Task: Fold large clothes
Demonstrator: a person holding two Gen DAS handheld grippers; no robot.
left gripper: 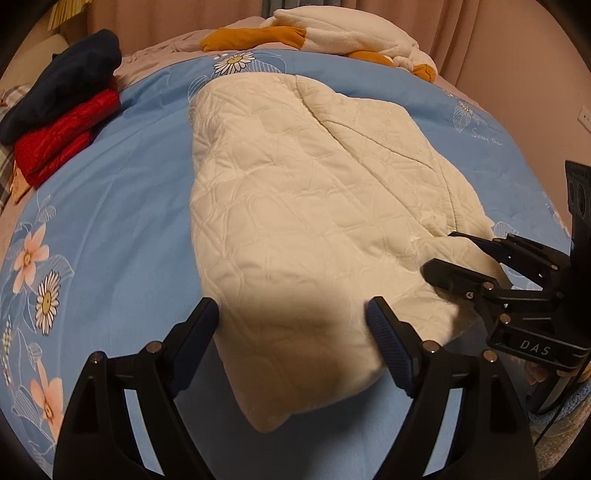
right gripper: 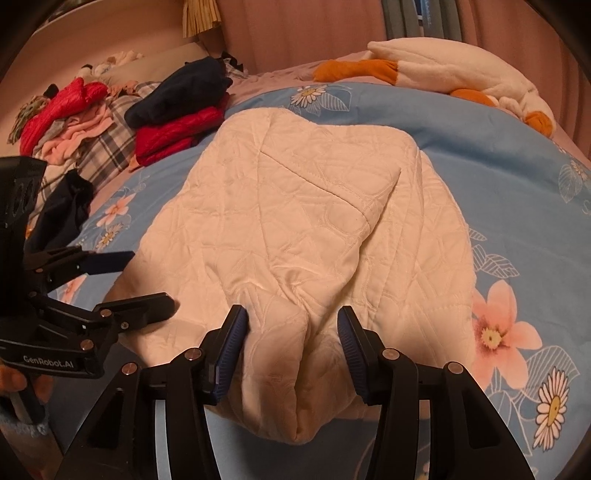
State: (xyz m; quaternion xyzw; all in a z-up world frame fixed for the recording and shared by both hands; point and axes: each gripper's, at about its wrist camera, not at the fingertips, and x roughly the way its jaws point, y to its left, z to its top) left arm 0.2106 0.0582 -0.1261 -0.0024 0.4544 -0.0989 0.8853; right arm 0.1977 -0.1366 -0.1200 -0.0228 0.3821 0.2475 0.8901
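**Cream quilted jacket on the blue bed, one gripper pinching its edge**

Cream quilted jacket [left gripper: 295,206], big and puffy, lies partly folded in the middle of the blue flowery bedspread [left gripper: 122,206].

Far to the left, by the head of the bed, sits a messy pile of red, pink and grey clothes [right gripper: 66,114] on a checked cloth [right gripper: 107,147]. Just beside it is a neat stack: a dark navy folded garment [left gripper: 66,99] on top of a red quilted folded garment [left gripper: 62,147]. This stack sits at the bedspread's edge, apart from the jacket.

Next comes the left gripper [left gripper: 291,328]. Its two black fingers with blue pads stand wide apart. They sit on either side of the jacket's near left corner, and the pads do not press it.

The jacket fills the middle. A folded flap lies slanted across its top.

Then comes the right gripper [right gripper: 291,350]. Its blue pads squeeze a bunched fold of the jacket's near edge, so it is holding the jacket.

At the far right end of the bed lies a white and orange plush toy [left gripper: 340,33], well apart from the jacket. Pink curtains [left gripper: 480,37] hang behind it.
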